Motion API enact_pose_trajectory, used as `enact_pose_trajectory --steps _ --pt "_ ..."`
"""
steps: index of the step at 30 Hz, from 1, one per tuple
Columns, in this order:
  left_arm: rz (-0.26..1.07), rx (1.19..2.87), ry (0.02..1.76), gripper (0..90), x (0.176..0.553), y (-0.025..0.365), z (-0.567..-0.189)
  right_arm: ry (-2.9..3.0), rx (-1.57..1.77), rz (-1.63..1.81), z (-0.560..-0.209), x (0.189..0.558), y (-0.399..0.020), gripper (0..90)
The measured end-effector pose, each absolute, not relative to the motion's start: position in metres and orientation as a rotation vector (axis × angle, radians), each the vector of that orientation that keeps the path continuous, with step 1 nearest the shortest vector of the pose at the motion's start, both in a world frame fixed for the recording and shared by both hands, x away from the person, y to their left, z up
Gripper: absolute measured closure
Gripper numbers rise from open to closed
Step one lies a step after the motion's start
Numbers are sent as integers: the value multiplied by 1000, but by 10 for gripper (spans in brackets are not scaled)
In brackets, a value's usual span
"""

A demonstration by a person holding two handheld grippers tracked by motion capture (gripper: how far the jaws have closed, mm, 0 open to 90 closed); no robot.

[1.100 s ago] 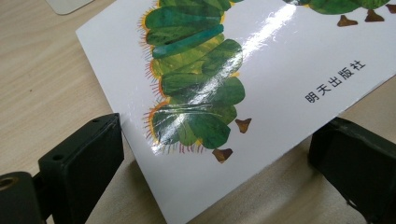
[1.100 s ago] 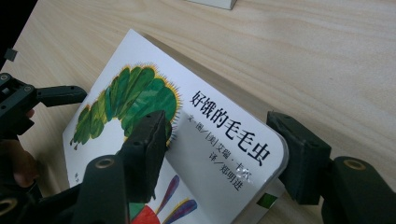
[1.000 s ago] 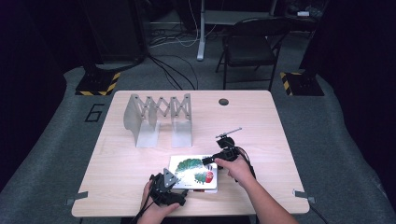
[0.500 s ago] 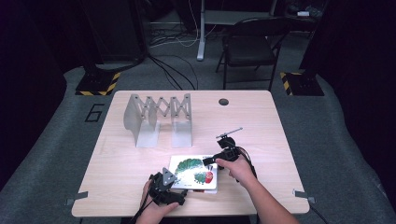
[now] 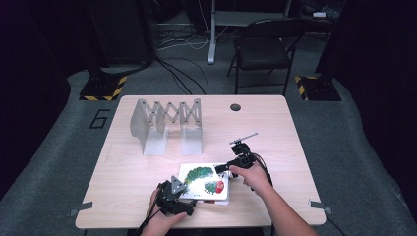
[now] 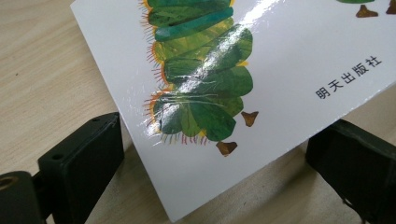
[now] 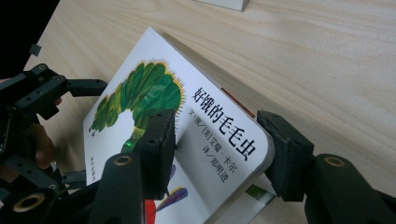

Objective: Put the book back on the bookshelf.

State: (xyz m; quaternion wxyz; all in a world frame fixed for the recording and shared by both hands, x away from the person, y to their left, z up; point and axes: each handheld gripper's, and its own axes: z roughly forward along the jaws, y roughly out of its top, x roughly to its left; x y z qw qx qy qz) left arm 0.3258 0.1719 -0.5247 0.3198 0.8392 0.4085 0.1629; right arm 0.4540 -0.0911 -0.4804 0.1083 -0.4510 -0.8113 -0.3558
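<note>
At the counter's (image 5: pixel 147 196) near edge, the right hand-held gripper (image 7: pixel 219 140) has just been closing and now clamps a picture book's (image 5: pixel 201 179) cover edge, lifting it; the left hand-held gripper (image 6: pixel 210 186), jaws apart, straddles the opposite corner.

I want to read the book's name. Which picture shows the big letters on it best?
The right gripper view: the book fills it and its big black title letters are sharp. The left gripper view shows the caterpillar's tail end and small publisher print. In the high view the book is too small to read.
</note>
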Motion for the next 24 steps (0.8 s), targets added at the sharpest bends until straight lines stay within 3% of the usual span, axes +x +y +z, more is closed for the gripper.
enact_pose_trajectory --steps 12,24 --pt "323 2248 1047 152 330 182 -516 -2384 -1298 -1058 -474 453 -95 516" --pt "245 2261 1001 157 334 196 -505 -2390 -1278 -1056 -475 454 -98 525"
